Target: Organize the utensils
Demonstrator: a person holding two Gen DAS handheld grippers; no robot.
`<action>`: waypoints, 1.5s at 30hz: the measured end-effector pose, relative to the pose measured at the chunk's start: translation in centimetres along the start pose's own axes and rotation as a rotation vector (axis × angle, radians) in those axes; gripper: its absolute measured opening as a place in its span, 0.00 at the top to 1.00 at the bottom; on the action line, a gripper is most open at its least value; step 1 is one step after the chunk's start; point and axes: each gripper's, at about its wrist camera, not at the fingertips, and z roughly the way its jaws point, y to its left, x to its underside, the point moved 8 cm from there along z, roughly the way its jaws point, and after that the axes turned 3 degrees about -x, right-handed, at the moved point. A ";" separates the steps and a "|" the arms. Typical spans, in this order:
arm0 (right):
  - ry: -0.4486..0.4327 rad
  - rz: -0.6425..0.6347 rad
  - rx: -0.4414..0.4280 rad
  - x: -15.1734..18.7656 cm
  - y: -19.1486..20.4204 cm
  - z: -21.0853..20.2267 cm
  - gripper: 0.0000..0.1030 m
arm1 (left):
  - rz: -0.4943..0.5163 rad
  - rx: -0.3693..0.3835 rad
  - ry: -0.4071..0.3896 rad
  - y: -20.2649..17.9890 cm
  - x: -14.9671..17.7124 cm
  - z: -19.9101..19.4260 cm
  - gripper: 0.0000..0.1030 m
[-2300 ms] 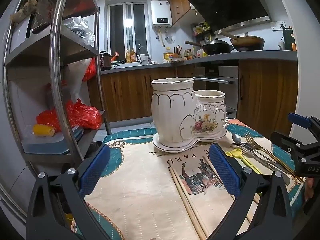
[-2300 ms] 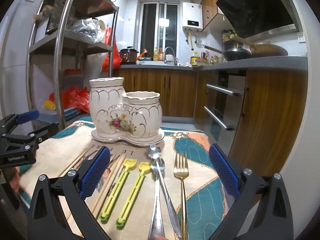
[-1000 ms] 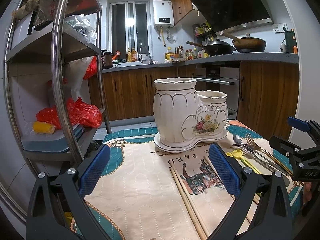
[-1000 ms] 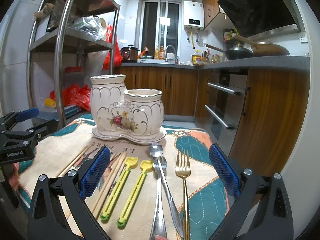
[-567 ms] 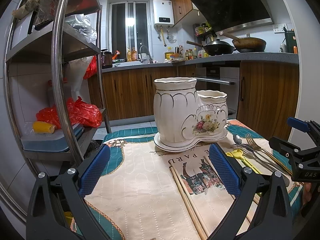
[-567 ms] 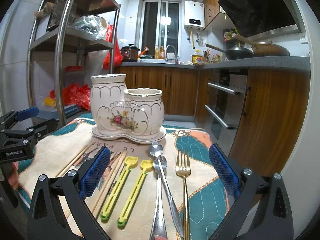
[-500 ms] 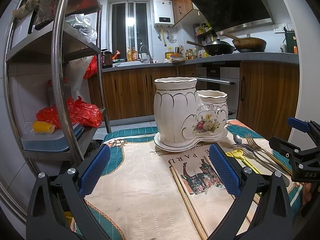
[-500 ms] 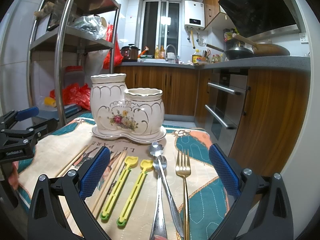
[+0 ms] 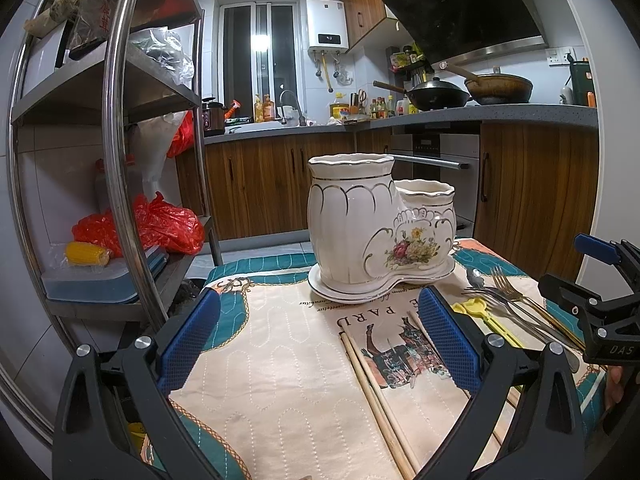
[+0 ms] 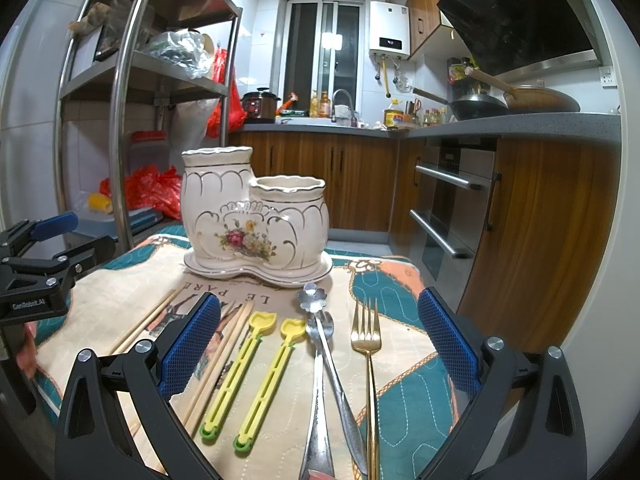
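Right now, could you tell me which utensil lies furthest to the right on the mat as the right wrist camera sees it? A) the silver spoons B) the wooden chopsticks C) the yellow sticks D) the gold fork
D: the gold fork lies right of the silver spoons, the yellow sticks and the wooden chopsticks.

One two-cup ceramic utensil holder (image 10: 256,224) stands beyond the fingers; between the fingers in the right wrist view lie two yellow plastic utensils (image 10: 236,364), two silver spoons (image 10: 320,360) crossed, one gold fork (image 10: 368,344); wooden chopsticks (image 10: 224,348), at least four.
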 end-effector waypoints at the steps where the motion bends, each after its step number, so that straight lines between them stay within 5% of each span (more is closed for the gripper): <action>1: 0.001 0.000 0.000 0.0 0.0 0.0 0.05 | -0.001 0.001 0.000 0.0 0.0 0.0 0.05; 22: -0.021 0.009 0.032 -0.8 -1.0 -0.7 0.05 | 0.009 0.038 0.034 -0.3 0.3 0.2 0.05; 26: -0.031 0.047 0.049 -1.7 -2.8 -1.3 0.05 | 0.040 0.025 0.087 0.1 0.5 0.6 0.05; 36: 0.224 0.106 0.080 1.9 -6.4 0.9 0.05 | 0.100 0.062 0.313 0.2 3.3 1.9 0.05; 45: 0.305 0.142 0.059 3.5 -6.9 1.5 0.11 | 0.135 0.042 0.468 -0.1 6.1 3.5 0.14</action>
